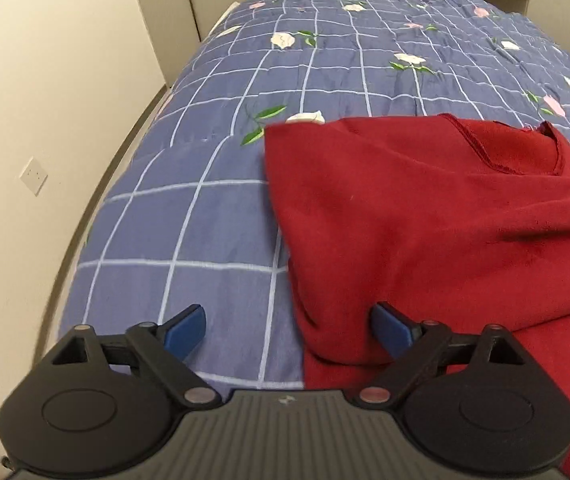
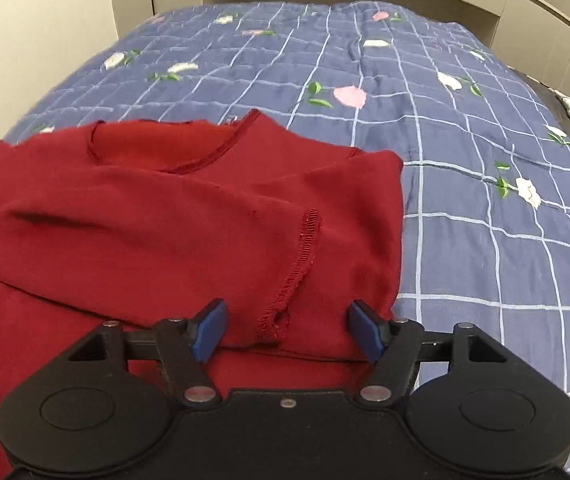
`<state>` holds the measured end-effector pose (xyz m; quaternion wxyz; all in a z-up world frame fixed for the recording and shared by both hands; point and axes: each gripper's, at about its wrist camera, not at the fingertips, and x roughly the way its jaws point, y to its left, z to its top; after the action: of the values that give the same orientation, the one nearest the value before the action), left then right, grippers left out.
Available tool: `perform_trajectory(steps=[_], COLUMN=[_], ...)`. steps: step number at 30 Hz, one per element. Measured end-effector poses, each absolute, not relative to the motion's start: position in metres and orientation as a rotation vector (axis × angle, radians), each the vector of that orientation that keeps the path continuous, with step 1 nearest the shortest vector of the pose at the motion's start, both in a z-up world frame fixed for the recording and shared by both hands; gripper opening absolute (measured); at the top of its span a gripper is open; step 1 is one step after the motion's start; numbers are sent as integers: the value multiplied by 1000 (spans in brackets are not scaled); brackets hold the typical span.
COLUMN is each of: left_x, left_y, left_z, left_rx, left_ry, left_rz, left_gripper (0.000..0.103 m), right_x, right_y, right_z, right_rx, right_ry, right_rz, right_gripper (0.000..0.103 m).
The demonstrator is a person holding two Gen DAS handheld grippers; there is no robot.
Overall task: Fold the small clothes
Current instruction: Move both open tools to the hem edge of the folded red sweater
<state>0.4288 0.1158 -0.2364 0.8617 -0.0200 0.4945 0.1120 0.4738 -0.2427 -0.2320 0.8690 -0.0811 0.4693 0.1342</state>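
Observation:
A dark red shirt (image 1: 425, 208) lies on the bed with both sides folded inward, neckline at the far end. In the right wrist view the shirt (image 2: 165, 216) shows a folded sleeve with its stitched cuff (image 2: 297, 264) pointing toward me. My left gripper (image 1: 289, 330) is open, straddling the shirt's left folded edge; one blue pad (image 1: 391, 326) rests against the cloth, the other over bare quilt. My right gripper (image 2: 287, 330) is open over the shirt's near right part, the cuff lying between its pads. Neither holds anything.
The bed carries a blue quilt (image 1: 205, 220) with white grid lines and flowers, also in the right wrist view (image 2: 485, 220). A beige wall (image 1: 25, 120) with a socket (image 1: 33, 176) runs along the bed's left side. Cupboards stand behind the headboard.

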Motion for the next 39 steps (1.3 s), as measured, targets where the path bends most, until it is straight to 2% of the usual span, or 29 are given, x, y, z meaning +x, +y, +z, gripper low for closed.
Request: perform_trajectory(steps=[4, 6, 10, 12, 15, 23, 26, 28, 32, 34, 35, 37, 38, 39], left_x=[425, 417, 384, 367, 336, 258, 238, 227, 214, 214, 214, 215, 216, 217], left_y=[117, 116, 110, 107, 103, 95, 95, 96, 95, 95, 95, 92, 89, 87], left_z=[-223, -214, -196, -191, -189, -208, -224, -234, -239, -238, -236, -232, -230, -227], left_rx=[-46, -22, -18, -29, -42, -88, -116, -176, -253, -279, -292, -291, -275, -268], left_ry=[1029, 1022, 999, 1007, 1045, 1153, 1228, 1274, 1279, 1290, 1295, 1309, 1319, 1327], left_rz=[250, 242, 218, 198, 166, 97, 70, 38, 40, 38, 35, 24, 20, 6], left_gripper=[92, 93, 101, 102, 102, 102, 91, 79, 74, 56, 52, 34, 28, 8], right_x=[462, 450, 416, 395, 361, 272, 251, 241, 228, 226, 227, 225, 225, 226], right_y=[-242, -246, -252, -253, -253, -273, -287, -296, -316, -322, -323, -322, -321, -320], right_z=[-215, -203, -181, -172, -162, -167, -180, -190, -206, -210, -211, -210, -209, -207], right_rx=[-186, -164, -120, -108, -99, -87, -47, -24, 81, 125, 137, 146, 143, 144], right_ry=[941, 923, 908, 908, 928, 1055, 1121, 1161, 1225, 1239, 1246, 1255, 1266, 1278], right_rz=[261, 278, 312, 328, 353, 371, 348, 314, 260, 244, 238, 240, 241, 239], right_gripper=[73, 83, 94, 99, 102, 100, 95, 89, 77, 71, 67, 54, 41, 28])
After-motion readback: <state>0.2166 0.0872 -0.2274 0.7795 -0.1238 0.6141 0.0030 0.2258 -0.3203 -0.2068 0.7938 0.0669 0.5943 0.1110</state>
